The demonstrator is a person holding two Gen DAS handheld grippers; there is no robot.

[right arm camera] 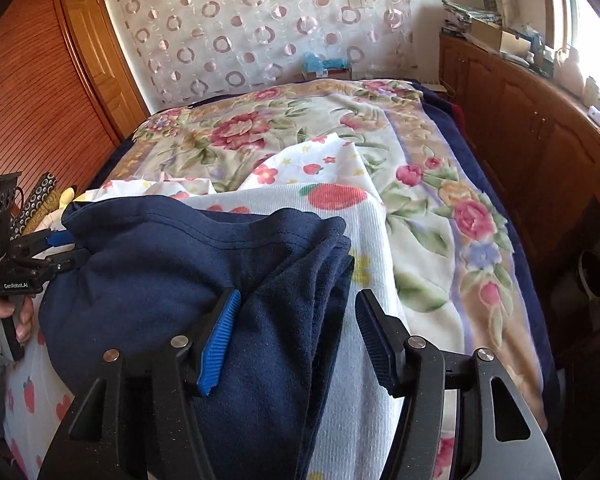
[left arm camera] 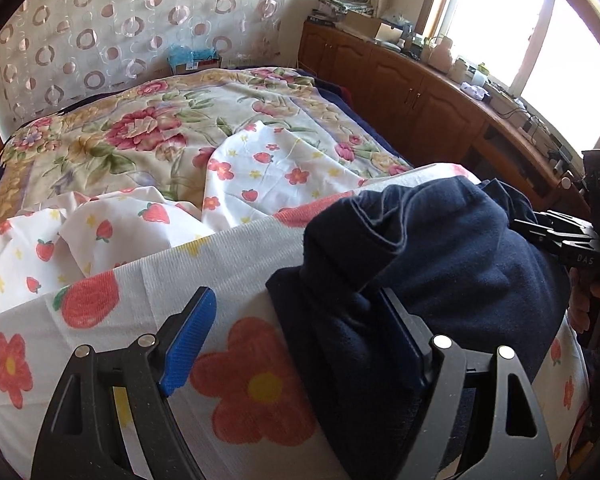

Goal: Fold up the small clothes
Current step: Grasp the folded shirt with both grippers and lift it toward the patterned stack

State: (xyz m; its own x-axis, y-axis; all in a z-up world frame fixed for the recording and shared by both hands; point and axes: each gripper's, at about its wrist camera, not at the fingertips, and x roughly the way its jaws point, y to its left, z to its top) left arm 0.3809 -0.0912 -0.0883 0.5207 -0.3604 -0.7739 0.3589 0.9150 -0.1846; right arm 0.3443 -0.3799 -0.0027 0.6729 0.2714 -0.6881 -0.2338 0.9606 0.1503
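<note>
Left tongs (left arm camera: 296, 336) spread, one pad at edge of navy garment (left arm camera: 440, 248), not pinching. Right tongs (right arm camera: 296, 336) spread around garment's folded edge, grip loose. Garment bunched on strawberry-print cloth (left arm camera: 228, 264), over floral blanket (right arm camera: 440, 248) on bed.

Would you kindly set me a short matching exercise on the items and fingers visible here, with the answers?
Things:
1. navy garment
2. strawberry-print cloth
3. wooden cabinets
4. left gripper fingers

Descriptions:
A. along the wall under the window
B. white with red fruit and flowers, rumpled on the bed
C. apart, one blue pad over the white cloth
D. dark, bunched on the white cloth

Pairs: 1-D, 2-B, 3-A, 4-C
</note>
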